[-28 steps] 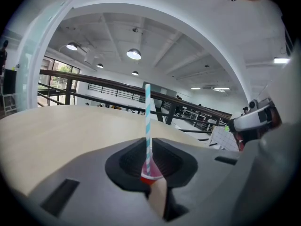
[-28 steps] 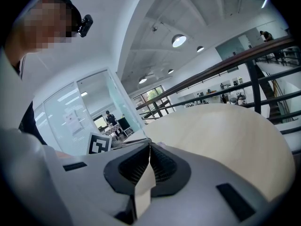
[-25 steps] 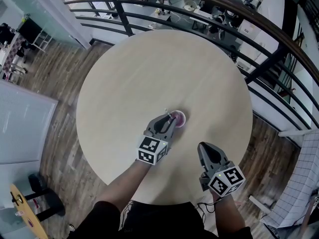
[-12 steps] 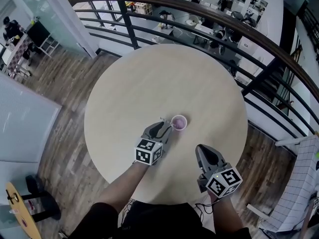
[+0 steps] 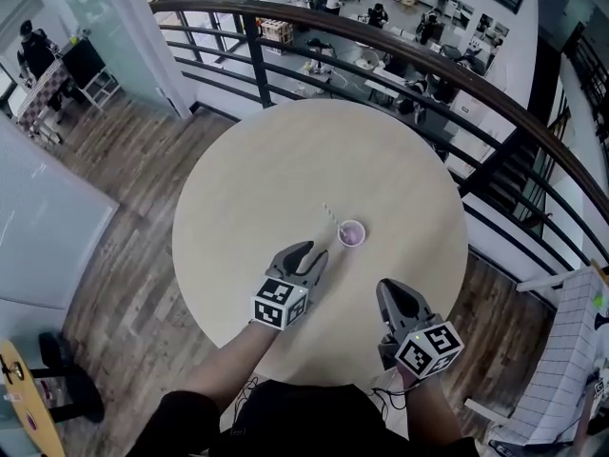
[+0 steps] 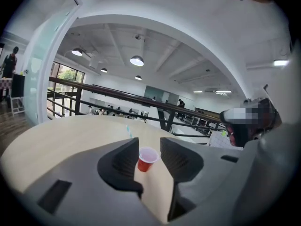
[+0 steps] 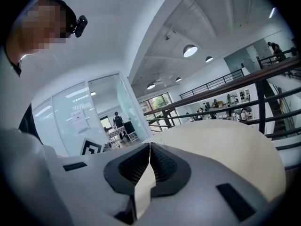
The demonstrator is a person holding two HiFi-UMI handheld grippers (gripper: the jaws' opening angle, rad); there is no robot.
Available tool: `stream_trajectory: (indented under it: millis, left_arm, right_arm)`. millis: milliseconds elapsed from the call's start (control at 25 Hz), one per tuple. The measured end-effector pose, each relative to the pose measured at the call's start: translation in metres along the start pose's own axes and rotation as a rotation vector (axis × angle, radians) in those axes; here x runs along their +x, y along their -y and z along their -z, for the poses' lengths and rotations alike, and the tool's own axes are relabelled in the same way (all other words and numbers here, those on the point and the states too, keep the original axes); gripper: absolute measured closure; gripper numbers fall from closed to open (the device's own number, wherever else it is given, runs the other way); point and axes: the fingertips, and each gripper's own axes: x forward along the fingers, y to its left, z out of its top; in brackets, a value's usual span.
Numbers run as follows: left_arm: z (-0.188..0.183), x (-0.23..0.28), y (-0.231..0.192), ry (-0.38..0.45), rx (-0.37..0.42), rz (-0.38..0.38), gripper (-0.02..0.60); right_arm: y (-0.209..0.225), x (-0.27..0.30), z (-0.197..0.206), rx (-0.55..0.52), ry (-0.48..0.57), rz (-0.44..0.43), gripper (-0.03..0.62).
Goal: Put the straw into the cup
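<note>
Where the straw stands: the straw [image 5: 332, 218] leans up and to the left out of the cup [image 5: 351, 234] in the head view. Its lower end meets the rim, and its foot inside the cup cannot be made out.
Cup: small, red on the outside and upright on the round counter [image 5: 285, 160]. It stands slightly nearer the person than the middle, with nothing else beside it.
Left tool: the left tool [image 5: 309, 255] has its jaws spread wide and opening, with nothing pinched. Its own view frames the cup between the two pads, but the cup stands farther out on the counter and neither pad touches it.
Right tool: the right tool [image 5: 394, 291] has its jaws pressed together at the tips, closed on nothing. It hangs over the near part of the counter, to the right of the cup and well apart from it.
Done, as judged: the straw appears to be delivered into the cup and let go, since no tool holds it and it rests against the rim by itself.
Left to do, as judged: little or nothing beyond drawing both tools clear.
Hazard: the cup looks light, so a brush from the open left tool could tip it and spill the straw.
</note>
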Motion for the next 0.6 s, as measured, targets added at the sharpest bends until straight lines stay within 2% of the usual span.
stream_trajectory:
  millis: [240,600]
  left_arm:
    - [-0.038,-0.080,0.035,0.117,0.066,0.049,0.440]
    - [-0.076,-0.138,0.062,0.202,0.099,0.109,0.443]
  right_arm:
    - [-0.055,-0.024,-0.005,-0.035,0.033,-0.006,0.572]
    - [-0.088,-0.049,-0.032,-0.101,0.090,0.007,0.572]
